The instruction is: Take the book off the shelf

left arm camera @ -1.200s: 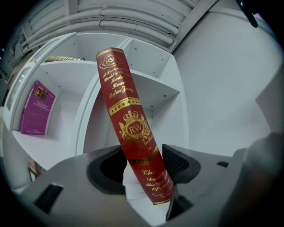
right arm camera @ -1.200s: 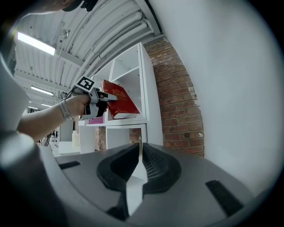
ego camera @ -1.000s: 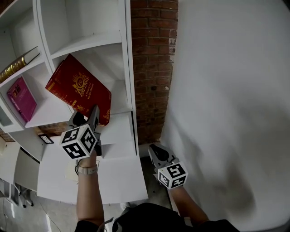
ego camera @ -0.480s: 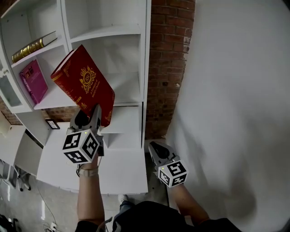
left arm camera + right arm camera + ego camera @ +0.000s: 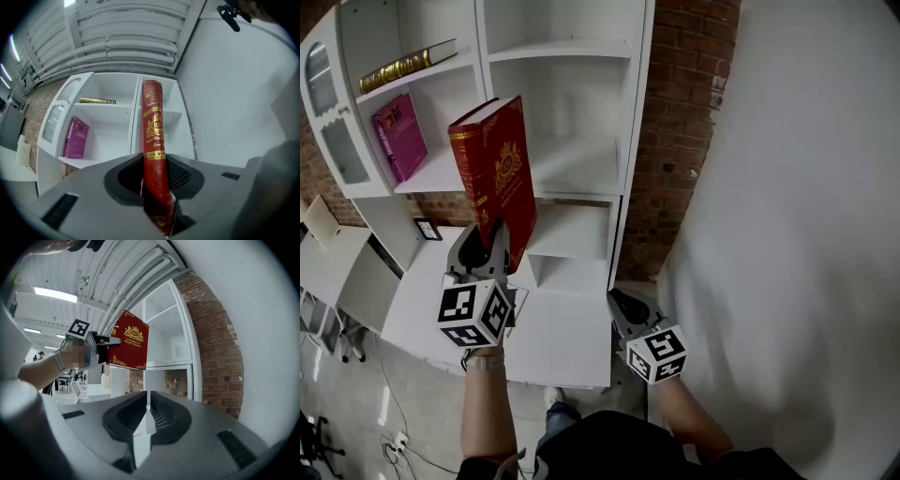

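Status: red book (image 5: 502, 178) is held clear of the white shelf unit (image 5: 572, 164), upright in the air in front of it, with the spine turned toward the left gripper view. Its lower end is gripped by the left gripper (image 5: 485, 251), placed at 6 o'clock of the book. The fingers are closing, with the spine end clamped between them and both pads pressed on the covers. The right gripper (image 5: 621, 302) is seen at 4 o'clock of the left one, just beside the right edge of the white surface (image 5: 567, 352). Its fingers are brought together to a thin slit, with nothing between them. A pink book (image 5: 399, 137) is stood in the left compartment, at 10 o'clock of the red book. A gold-edged book (image 5: 403, 67) is laid flat on the board above it. A brick wall (image 5: 684, 122) is seen at 3 o'clock of the shelf unit.
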Action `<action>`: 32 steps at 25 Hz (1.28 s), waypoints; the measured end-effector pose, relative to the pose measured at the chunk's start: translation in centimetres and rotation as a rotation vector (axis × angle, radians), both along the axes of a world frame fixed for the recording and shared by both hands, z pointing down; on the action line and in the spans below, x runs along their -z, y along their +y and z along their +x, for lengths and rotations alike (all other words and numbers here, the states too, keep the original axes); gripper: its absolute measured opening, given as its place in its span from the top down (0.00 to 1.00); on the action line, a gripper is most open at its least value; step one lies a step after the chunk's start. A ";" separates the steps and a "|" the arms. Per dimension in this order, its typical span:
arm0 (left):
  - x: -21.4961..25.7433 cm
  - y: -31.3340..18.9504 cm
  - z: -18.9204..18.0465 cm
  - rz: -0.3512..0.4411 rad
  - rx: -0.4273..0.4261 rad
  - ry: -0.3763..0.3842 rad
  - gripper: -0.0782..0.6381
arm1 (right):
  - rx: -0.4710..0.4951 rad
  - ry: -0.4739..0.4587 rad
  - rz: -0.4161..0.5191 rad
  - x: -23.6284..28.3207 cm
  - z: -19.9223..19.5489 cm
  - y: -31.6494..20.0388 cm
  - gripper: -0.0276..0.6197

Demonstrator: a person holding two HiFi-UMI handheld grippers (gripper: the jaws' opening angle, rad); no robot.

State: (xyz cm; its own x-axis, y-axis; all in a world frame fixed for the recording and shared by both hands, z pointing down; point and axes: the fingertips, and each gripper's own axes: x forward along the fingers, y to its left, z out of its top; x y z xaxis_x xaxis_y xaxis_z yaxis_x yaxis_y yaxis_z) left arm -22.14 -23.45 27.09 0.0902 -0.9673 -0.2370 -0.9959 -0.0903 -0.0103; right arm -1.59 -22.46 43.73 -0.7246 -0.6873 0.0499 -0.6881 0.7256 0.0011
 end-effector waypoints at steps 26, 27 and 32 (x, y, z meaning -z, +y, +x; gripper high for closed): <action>-15.0 9.0 -6.4 -0.301 0.200 -0.048 0.73 | 0.176 0.028 -0.081 -4.0 -7.8 4.0 0.91; -15.5 9.3 -6.6 -0.302 0.208 -0.050 0.73 | 0.182 0.030 -0.084 -4.2 -8.0 4.1 0.91; -18.4 10.7 -7.7 -0.350 0.232 -0.048 0.73 | 0.203 0.044 -0.096 -5.3 -9.2 4.7 0.91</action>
State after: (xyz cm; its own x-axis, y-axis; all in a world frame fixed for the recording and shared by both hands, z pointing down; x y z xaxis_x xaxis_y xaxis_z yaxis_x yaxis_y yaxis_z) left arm -29.79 -12.74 45.49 -0.1370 -0.9846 0.1082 -0.9893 0.1304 -0.0657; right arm -10.80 -17.74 49.03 -0.8435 -0.5180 0.1421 -0.5285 0.8476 -0.0477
